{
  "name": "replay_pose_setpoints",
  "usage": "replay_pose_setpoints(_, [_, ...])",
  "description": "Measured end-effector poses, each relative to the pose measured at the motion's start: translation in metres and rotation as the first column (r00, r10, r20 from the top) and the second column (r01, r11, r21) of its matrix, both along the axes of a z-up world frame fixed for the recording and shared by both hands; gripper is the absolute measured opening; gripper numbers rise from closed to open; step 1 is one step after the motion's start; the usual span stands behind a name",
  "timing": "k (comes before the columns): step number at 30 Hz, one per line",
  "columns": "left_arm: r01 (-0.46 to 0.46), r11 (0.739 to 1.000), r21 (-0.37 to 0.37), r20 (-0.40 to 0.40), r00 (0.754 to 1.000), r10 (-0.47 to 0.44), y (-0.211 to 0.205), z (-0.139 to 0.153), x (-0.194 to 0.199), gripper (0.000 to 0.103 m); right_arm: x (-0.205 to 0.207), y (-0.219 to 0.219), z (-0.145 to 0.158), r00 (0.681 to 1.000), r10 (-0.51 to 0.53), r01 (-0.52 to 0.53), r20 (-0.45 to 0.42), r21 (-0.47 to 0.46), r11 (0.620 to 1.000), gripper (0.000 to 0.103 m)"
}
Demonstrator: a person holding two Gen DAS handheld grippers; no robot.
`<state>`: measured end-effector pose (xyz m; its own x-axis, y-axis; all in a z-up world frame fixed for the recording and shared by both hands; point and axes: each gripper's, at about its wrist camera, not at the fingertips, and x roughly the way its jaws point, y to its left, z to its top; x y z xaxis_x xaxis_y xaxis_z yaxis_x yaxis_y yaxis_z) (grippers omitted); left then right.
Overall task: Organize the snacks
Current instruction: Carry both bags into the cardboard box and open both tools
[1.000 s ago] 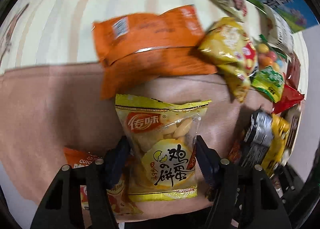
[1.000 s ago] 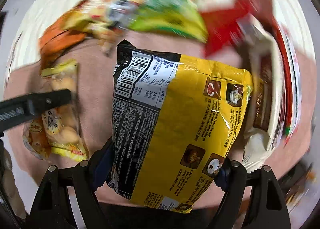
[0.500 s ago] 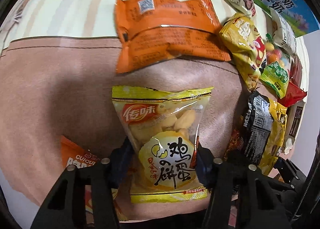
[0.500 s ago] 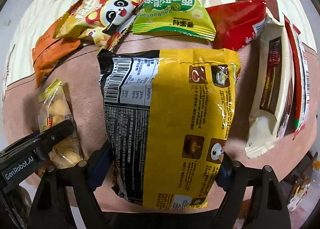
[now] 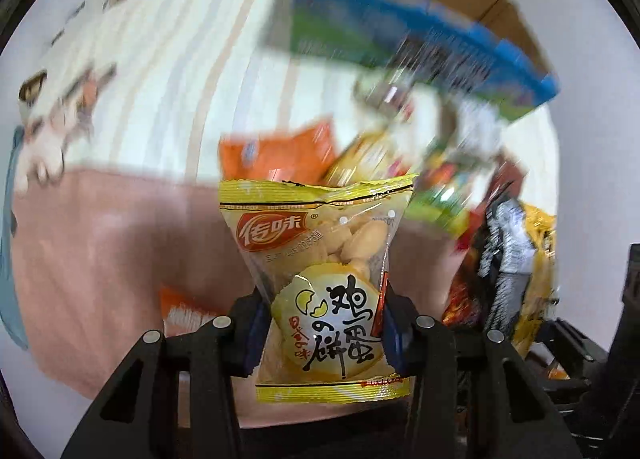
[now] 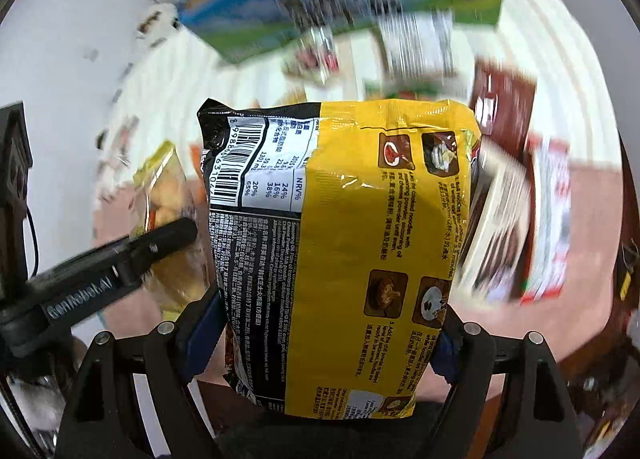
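Snacks lie blurred on a pink cloth (image 5: 100, 251) spread over a cream striped surface (image 5: 180, 71). At the left edge of the left wrist view a white patterned fabric (image 5: 48, 107) hangs down. Further right, an orange foil packet (image 5: 280, 159) sits behind the small yellow-edged clear bag of egg biscuits (image 5: 324, 279), which the left claw (image 5: 320, 333) has clamped between its blue pads near the bag's lower half, raised above the cloth. Beyond it stands a blue and green printed carton (image 5: 420, 43), smeared by motion. In the right wrist view the left claw shows at the left, its black finger across the biscuit bag. To its right, the right claw (image 6: 324, 335) grips the large yellow and black noodle packet (image 6: 340, 239) by both side edges, back side facing the camera. A brown pouch (image 6: 504, 107) and white-edged boxes (image 6: 520, 227) lie at the far right
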<state>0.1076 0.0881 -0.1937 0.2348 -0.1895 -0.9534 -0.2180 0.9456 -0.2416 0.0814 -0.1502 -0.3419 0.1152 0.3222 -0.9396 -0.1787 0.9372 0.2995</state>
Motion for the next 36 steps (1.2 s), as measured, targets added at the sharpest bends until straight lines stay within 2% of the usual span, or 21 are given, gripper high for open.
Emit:
replay_pose_setpoints(3, [0.012,1.0,-0.015,0.066,0.998,-0.011,0.002,0.045,0.04,0.044,0.028,-0.011,0.028,0.999,0.017,-0.019,0.045,0.045,0.999,0.087])
replay_pose_setpoints(4, [0.02,1.0,-0.019,0.087,0.996,-0.019,0.002,0.057,0.058,0.044,0.049,-0.004,0.056,0.998,0.016,-0.02,0.067,0.059,0.998,0.087])
replay_pose_setpoints(6, [0.032,0.999,-0.019,0.119,0.992,-0.029,0.001,0.071,0.083,0.044,0.075,-0.016,0.078,0.994,0.009,-0.018,0.109,0.082,0.996,0.087])
replay_pose_setpoints(8, [0.038,0.999,-0.011,0.143,0.989,-0.036,-0.003,0.079,0.126,0.044,0.105,-0.024,0.096,0.99,0.001,-0.016,0.143,0.098,0.995,0.087])
replay_pose_setpoints(12, [0.044,0.999,0.0,0.159,0.986,-0.044,-0.005,0.09,0.207,0.044,0.189,-0.024,0.114,0.98,-0.009,-0.008,0.201,0.084,0.996,0.087])
replay_pose_setpoints(13, [0.047,0.999,-0.001,0.147,0.988,-0.046,-0.002,0.088,0.23,0.044,0.207,-0.02,0.11,0.978,-0.007,-0.009,0.207,0.073,0.997,0.087])
replay_pose_setpoints(15, [0.053,0.999,-0.009,0.12,0.991,-0.051,-0.019,0.068,0.266,0.044,0.243,-0.016,0.102,0.98,-0.003,-0.009,0.201,0.058,0.998,0.087])
replay_pose_setpoints(16, [0.057,0.998,-0.014,0.097,0.994,-0.056,-0.018,0.062,0.292,0.044,0.257,-0.01,0.105,0.982,0.006,-0.015,0.191,0.042,0.999,0.087])
replay_pose_setpoints(18, [0.069,0.997,-0.015,0.062,0.996,-0.068,-0.017,0.048,0.324,0.044,0.29,-0.005,0.092,0.986,0.016,-0.02,0.164,0.022,1.0,0.087])
replay_pose_setpoints(19, [0.076,0.997,-0.013,0.043,0.996,-0.076,-0.017,0.041,0.338,0.044,0.304,0.007,0.103,0.989,0.025,-0.027,0.148,0.009,1.0,0.087])
replay_pose_setpoints(22, [0.099,0.995,-0.004,-0.013,0.995,-0.099,-0.018,0.014,0.371,0.044,0.366,0.012,0.074,0.996,0.034,-0.032,0.088,-0.03,0.999,0.087])
replay_pose_setpoints(24, [0.114,0.993,-0.006,-0.047,0.992,-0.114,-0.02,-0.003,0.386,0.044,0.386,0.021,0.055,0.997,0.045,-0.04,0.068,-0.068,0.997,0.087])
replay_pose_setpoints(25, [0.117,0.993,-0.002,-0.063,0.991,-0.117,-0.021,-0.011,0.393,0.044,0.411,0.03,0.058,0.997,0.051,-0.047,0.056,-0.079,0.996,0.087])
replay_pose_setpoints(28, [0.122,0.993,-0.006,-0.106,0.987,-0.122,-0.022,-0.03,0.408,0.044,0.442,0.038,0.028,0.998,0.056,-0.055,0.003,-0.103,0.993,0.087])
replay_pose_setpoints(36, [0.14,0.99,0.006,-0.16,0.978,-0.137,-0.028,-0.045,0.414,0.045,0.467,0.041,-0.025,0.996,0.069,-0.076,-0.049,-0.149,0.986,0.087])
